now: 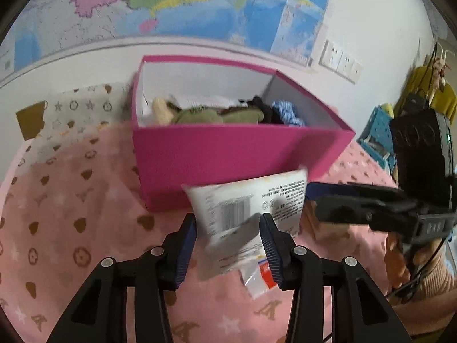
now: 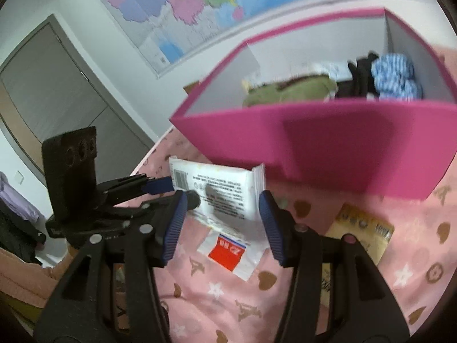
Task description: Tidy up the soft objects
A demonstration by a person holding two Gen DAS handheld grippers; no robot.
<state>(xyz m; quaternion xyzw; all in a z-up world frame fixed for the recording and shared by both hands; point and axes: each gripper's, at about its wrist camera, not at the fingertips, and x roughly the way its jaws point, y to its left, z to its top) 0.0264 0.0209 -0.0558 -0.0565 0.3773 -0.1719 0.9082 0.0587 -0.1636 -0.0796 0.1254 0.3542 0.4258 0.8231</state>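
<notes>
White plastic film, printed with a barcode and fine text: soft pack (image 1: 245,200), a flat pillow shape, just in front of the pink box (image 1: 228,154) and low over the pink bed cover (image 1: 71,200). Blurred, so resting or lifted cannot be told.

Handling, as judged: light, limp, compressible, with slick film likely to slide between smooth pads. Not fragile. Expect sagging if taken by one corner.

Hold point: across the short width at mid-length, pads on the two long edges. Avoid the sealed end flaps, which fold and slip.

Left tongs (image 1: 228,243): about half open, straddling the near end of the pack, ribbed blue pads close against both sides. Firm clamping or mere contact cannot be told.

Right tongs (image 2: 222,223): similar half-open gap, pack between the fingers, right pad at the pack's end seam. Grip likewise cannot be told.

Nearby on the bed cover: small sachet (image 2: 228,253) with a red label, just under the pack; yellow packet (image 2: 362,228) beside the right finger.

Inside the box: green plush toy (image 1: 217,114), black cloth (image 1: 265,108), blue striped cloth (image 1: 285,111). Free space visible at the left end.

Risk: catching the pack on the near box wall during the lift over the rim.
</notes>
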